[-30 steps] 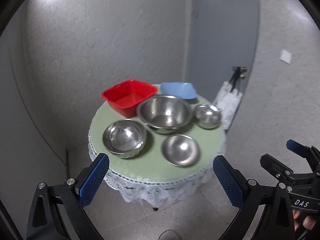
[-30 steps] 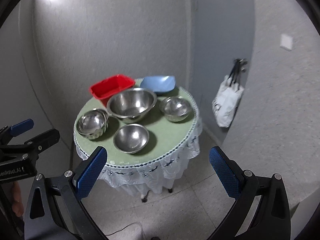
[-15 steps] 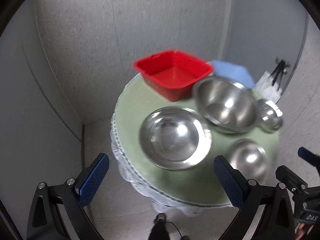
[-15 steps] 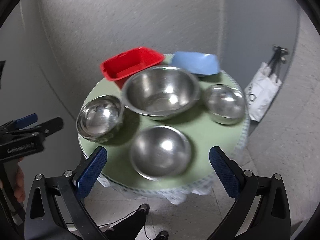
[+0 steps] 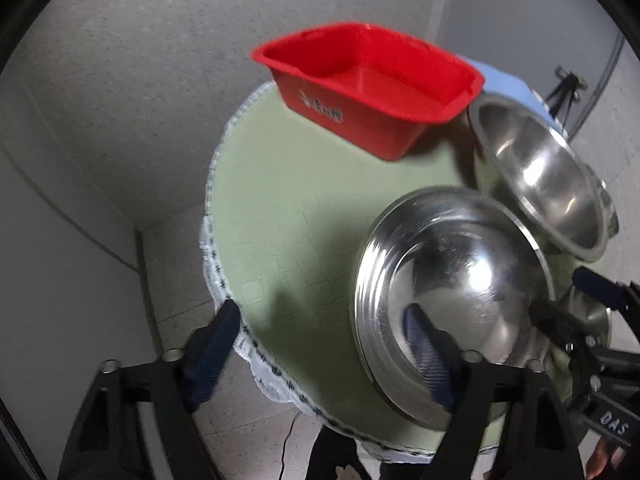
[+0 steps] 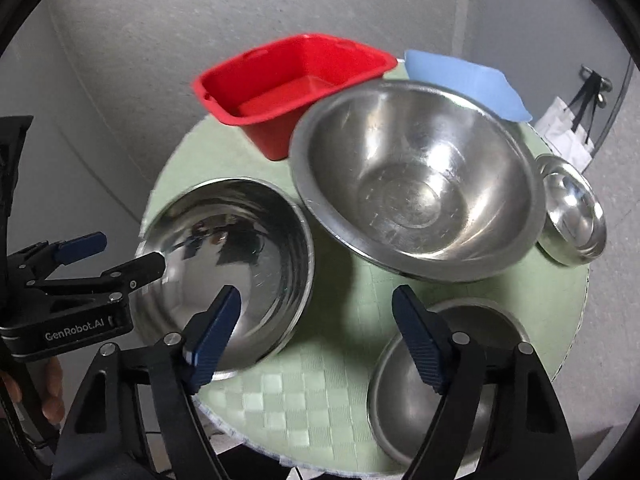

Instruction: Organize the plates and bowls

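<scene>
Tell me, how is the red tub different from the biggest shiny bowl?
The red tub is rectangular plastic; the biggest shiny bowl is round metal. The tub is matte with straight walls; the bowl is mirror-like and curved. Both are empty and sit upright on the green table.

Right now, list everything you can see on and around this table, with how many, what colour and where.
Steel bowls: four, silver; large centre, stacked-looking one near left, plain one near right, small one far right.
Red tub: one, back left.
Blue dish: one, back right, behind the large bowl.
Table: one, round, green checked cover, white lace edge.
Bag: one, white, black handles, hanging at right.
Left gripper: dark blue fingers open, one over the stacked-looking bowl's rim.
Right gripper: blue fingers open, nothing held.
</scene>
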